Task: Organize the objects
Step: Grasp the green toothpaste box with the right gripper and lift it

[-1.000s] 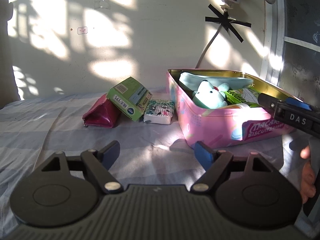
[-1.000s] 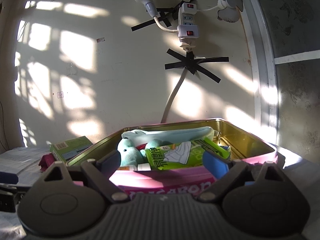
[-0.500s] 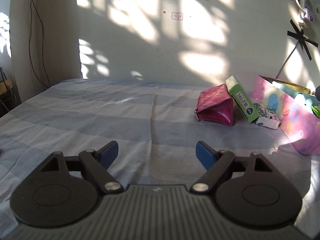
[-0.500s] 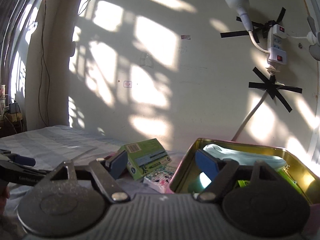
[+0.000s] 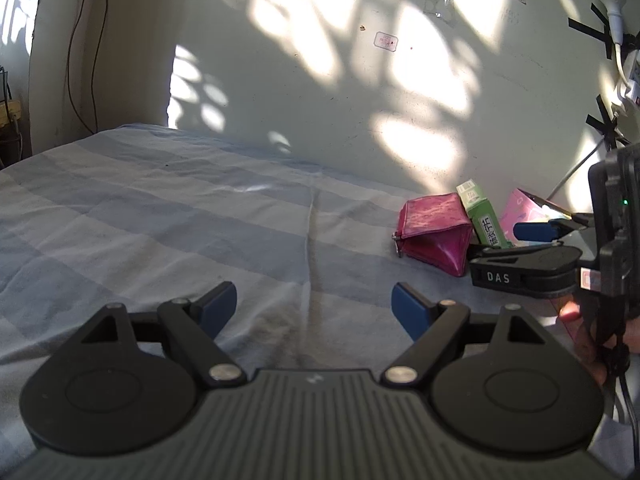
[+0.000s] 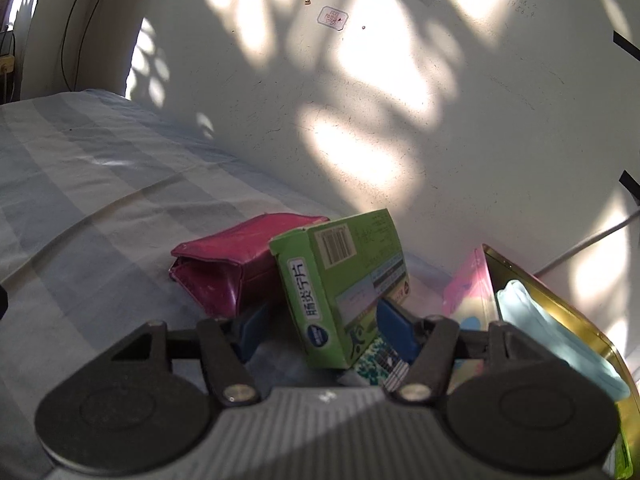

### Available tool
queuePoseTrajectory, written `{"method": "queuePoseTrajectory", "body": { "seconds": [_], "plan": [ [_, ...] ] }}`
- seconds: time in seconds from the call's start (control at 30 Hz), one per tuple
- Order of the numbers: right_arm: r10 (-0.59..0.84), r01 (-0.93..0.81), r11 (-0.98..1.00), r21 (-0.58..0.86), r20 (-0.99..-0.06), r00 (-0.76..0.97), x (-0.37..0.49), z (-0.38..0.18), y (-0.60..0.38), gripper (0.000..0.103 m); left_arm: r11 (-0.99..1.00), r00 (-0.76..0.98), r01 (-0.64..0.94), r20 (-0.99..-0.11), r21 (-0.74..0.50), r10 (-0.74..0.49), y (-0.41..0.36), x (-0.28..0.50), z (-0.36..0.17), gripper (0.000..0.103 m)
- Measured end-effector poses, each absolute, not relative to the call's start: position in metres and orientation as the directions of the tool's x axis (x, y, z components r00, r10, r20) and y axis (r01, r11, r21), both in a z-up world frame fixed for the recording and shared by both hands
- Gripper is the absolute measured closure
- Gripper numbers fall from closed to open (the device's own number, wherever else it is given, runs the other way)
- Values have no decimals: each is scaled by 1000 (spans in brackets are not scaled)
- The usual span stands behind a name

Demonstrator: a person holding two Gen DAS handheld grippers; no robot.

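Right fingers (image 6: 394, 330): spread wide, one blue pad on each side of the green box (image 6: 344, 284), whether either pad touches it I cannot tell
Left fingers (image 5: 218, 306): spread wide above bare striped bedsheet (image 5: 168, 216), nothing between them
Right gripper (image 6: 320, 330): low over the sheet, level with the box's lower half
Left gripper (image 5: 314, 306): well apart from the objects
Green box: tilted, leaning on the magenta pouch (image 6: 228, 268)
Patterned packet (image 6: 380, 364): partly under the box
Pink tin (image 6: 560, 320): open, just right of the box, pale blue cloth (image 6: 552, 344) inside
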State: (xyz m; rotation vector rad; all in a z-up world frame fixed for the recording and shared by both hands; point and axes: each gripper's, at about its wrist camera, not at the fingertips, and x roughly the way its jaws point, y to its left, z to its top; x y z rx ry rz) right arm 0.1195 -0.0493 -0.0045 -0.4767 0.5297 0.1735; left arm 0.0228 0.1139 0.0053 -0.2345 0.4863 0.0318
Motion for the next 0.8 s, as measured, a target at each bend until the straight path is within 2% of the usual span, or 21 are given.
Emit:
{"method": "queuePoseTrajectory", "body": {
  "seconds": [0.07, 0.1, 0.23, 0.3, 0.4, 0.47, 0.53, 0.6, 0.67, 0.73, 0.77, 0.8],
  "plan": [
    [19, -265, 867, -422, -504, 863, 123, -10, -44, 48, 964, 880, -95, -473, -247, -34, 119, 24, 4, 17],
    [0, -254, 857, -448, -493, 870, 125, -13, -41, 64, 960, 879, -100, -474, -262, -38, 121, 25, 4, 17],
    [-16, -216, 842, -494, -424, 906, 111, -15, -44, 71, 948, 876, -108, -480, -299, -52, 128, 26, 3, 17],
    [33, -238, 856, -459, -411, 911, 91, -7, -52, 73, 944, 876, -106, -479, -311, -59, 129, 26, 3, 17],
    [157, -312, 896, -317, -430, 889, 48, 11, -75, 74, 937, 880, -86, -467, -338, -88, 132, 24, 3, 17],
    [321, -402, 911, -87, -461, 827, 14, 30, -108, 74, 930, 881, -40, -452, -365, -139, 133, 24, 4, 16],
    [448, -451, 885, 116, -478, 756, -6, 39, -140, 74, 909, 866, 50, -436, -414, -246, 131, 24, 4, 13],
    [574, -475, 819, 322, -473, 669, -23, 40, -178, 74, 861, 813, 170, -425, -479, -397, 124, 26, 2, 12],
    [606, -447, 794, 412, -483, 632, -39, 33, -214, 73, 799, 746, 258, -414, -543, -522, 111, 26, 1, 13],
    [505, -361, 861, 359, -509, 697, -55, 26, -241, 58, 762, 696, 313, -409, -566, -590, 94, 23, 3, 13],
    [442, -313, 894, 322, -515, 734, -60, 25, -249, 42, 759, 681, 331, -414, -561, -604, 85, 20, 5, 14],
    [357, -243, 930, 277, -516, 779, -67, 21, -259, 39, 757, 670, 346, -419, -554, -613, 75, 18, 7, 14]
  ]
}}
